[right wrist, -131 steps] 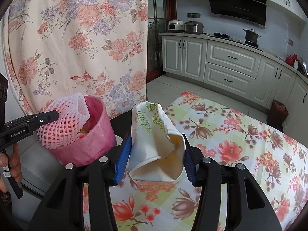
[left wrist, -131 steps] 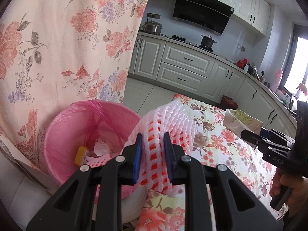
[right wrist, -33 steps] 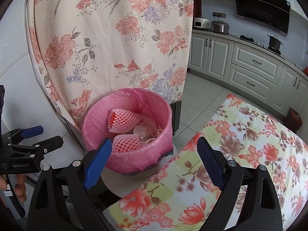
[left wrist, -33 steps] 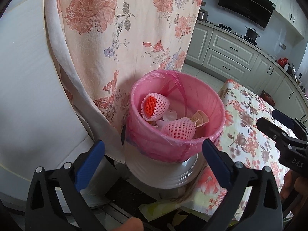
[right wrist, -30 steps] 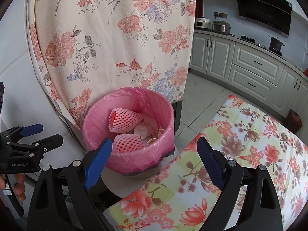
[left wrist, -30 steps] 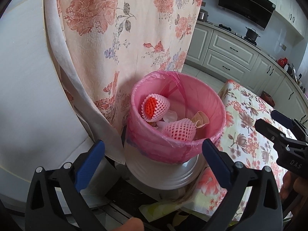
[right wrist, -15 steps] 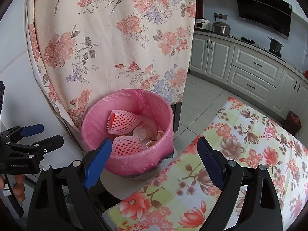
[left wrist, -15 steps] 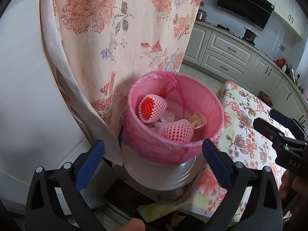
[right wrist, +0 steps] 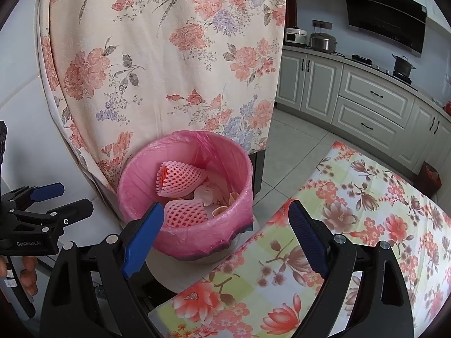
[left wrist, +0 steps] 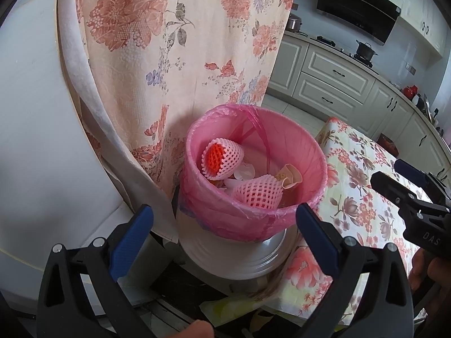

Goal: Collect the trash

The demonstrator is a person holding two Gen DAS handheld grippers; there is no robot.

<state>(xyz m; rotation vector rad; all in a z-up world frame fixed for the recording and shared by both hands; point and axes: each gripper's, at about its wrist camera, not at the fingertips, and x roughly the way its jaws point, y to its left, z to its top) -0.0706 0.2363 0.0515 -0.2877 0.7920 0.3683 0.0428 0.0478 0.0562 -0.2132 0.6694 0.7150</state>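
A bin with a pink liner [left wrist: 282,219] [right wrist: 135,180] stands on a white stool beside the table. Inside lie two pink foam fruit nets [left wrist: 221,157] [left wrist: 259,193], a crumpled paper cup [left wrist: 290,178] and other scraps; the nets [right wrist: 180,178] [right wrist: 184,212] also show in the right wrist view. My left gripper [left wrist: 224,238] is open and empty, held in front of the bin. My right gripper [right wrist: 225,235] is open and empty, over the bin's near rim and the table corner. Each gripper shows in the other's view, the right one [left wrist: 406,186] and the left one [right wrist: 53,200].
A floral curtain [left wrist: 174,56] [right wrist: 169,56] hangs right behind the bin. The table with a floral cloth [right wrist: 352,225] [left wrist: 360,186] is to the right. A white appliance [left wrist: 36,140] stands at left. Kitchen cabinets [right wrist: 366,104] line the far wall.
Earlier my left gripper held a foam net and my right a paper cup; both now lie in the bin, with the grippers wide open. In the last second both drifted only slightly.
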